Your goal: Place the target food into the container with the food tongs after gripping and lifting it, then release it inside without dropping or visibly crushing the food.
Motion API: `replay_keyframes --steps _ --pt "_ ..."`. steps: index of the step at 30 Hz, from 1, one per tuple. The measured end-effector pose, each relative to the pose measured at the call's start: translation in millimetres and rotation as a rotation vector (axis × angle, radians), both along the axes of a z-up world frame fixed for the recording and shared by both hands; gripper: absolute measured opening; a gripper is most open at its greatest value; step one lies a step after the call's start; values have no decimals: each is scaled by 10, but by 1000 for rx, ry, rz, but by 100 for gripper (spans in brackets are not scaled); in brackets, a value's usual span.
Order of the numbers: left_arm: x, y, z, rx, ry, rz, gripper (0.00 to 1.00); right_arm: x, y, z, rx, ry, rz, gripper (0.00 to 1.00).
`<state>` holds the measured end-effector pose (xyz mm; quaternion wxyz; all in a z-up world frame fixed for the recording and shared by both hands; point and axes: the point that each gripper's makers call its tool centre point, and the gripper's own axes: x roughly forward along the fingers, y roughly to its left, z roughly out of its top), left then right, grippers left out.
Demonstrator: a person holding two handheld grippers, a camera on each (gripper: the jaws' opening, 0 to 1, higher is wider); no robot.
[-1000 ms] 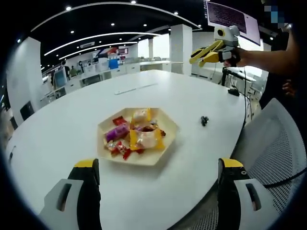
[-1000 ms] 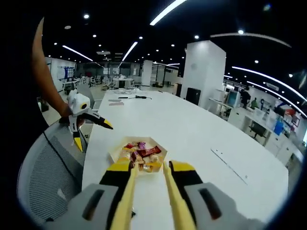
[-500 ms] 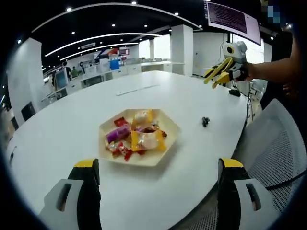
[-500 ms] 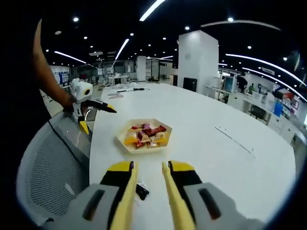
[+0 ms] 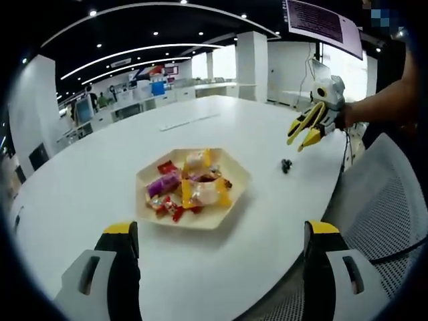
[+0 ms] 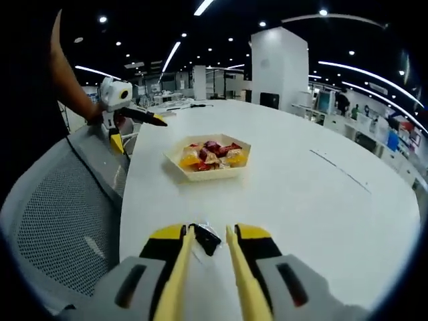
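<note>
Left gripper view: white table (image 5: 80, 194) in lit office; left tongs (image 5: 221, 257) spread, right tongs (image 6: 208, 257) slightly parted.

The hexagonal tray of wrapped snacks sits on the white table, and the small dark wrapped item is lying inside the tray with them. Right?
Not quite. The small dark wrapped item lies on the bare white table, apart from the hexagonal tray, just ahead of the right gripper. The right gripper view shows this; the left gripper view also shows it beside the tray. The rest holds.
</note>
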<state>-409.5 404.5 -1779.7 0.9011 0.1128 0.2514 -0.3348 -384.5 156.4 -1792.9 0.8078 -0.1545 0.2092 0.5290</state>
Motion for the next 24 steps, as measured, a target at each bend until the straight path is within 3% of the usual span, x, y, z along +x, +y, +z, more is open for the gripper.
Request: replay_keyframes --steps 5,7,15,17,18,23,24 --pt "-6 -3 -12 1 8 -1 99 13 56 -58 -31 -22 33 29" --pt "-6 -5 -15 1 9 -1 99 26 69 -105 -80 -46 63 29" --pt "-3 8 -21 -1 14 7 99 81 194 -212 -106 -37 114 29" --pt "0 17 -23 -3 15 11 99 82 183 -284 -143 -42 123 29" --pt "2 16 -16 -6 15 13 99 72 159 -359 -181 -38 134 29" --pt "10 24 -6 -9 12 21 99 70 191 -363 -138 7 89 27" --pt "12 28 -8 -11 14 24 99 87 172 -374 -133 48 41 26"
